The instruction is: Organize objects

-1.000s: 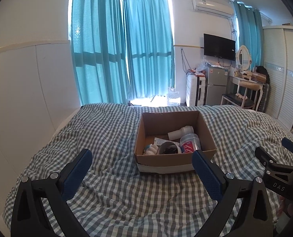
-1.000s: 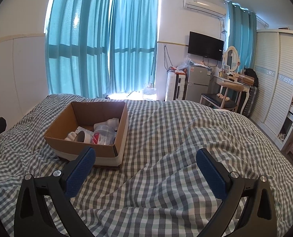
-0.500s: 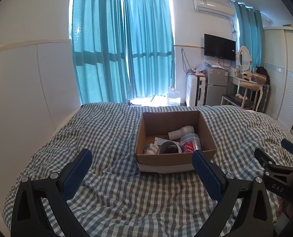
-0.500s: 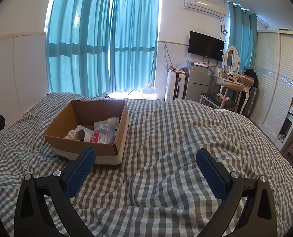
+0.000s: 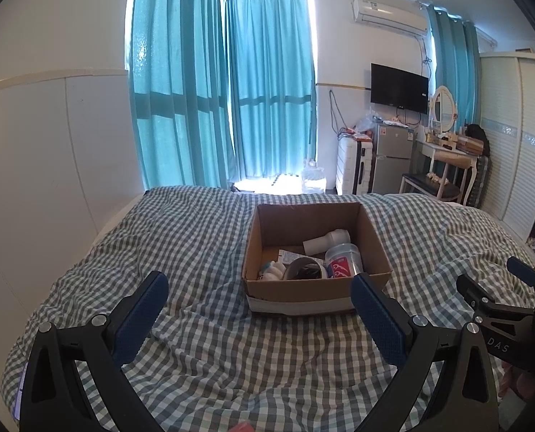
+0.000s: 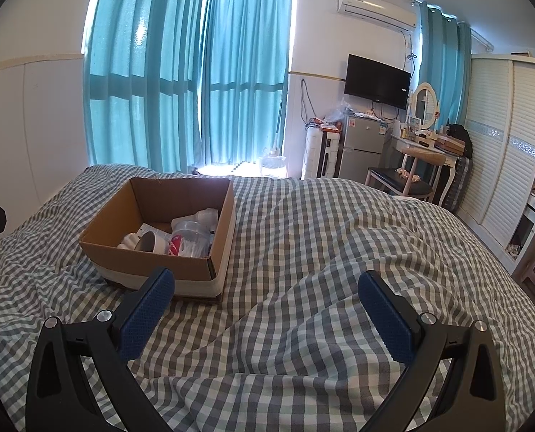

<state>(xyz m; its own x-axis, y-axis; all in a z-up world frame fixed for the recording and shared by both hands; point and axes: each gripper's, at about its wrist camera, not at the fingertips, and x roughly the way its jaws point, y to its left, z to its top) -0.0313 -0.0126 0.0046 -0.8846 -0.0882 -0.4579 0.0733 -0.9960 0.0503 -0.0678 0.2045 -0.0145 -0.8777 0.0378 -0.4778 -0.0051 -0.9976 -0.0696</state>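
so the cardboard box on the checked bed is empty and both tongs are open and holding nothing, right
Not quite. The cardboard box on the checked bed is not empty: the left wrist view shows a clear cup with a red label, a white bottle and other small items inside. The left tongs and right tongs are open and holding nothing.

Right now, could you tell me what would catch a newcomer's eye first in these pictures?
The open cardboard box in the middle of the checked bed cover, holding a jumble of small containers, including a clear tub with a red label. Behind the bed, tall teal curtains glow with daylight. In front, the left gripper and right gripper are both open and empty.
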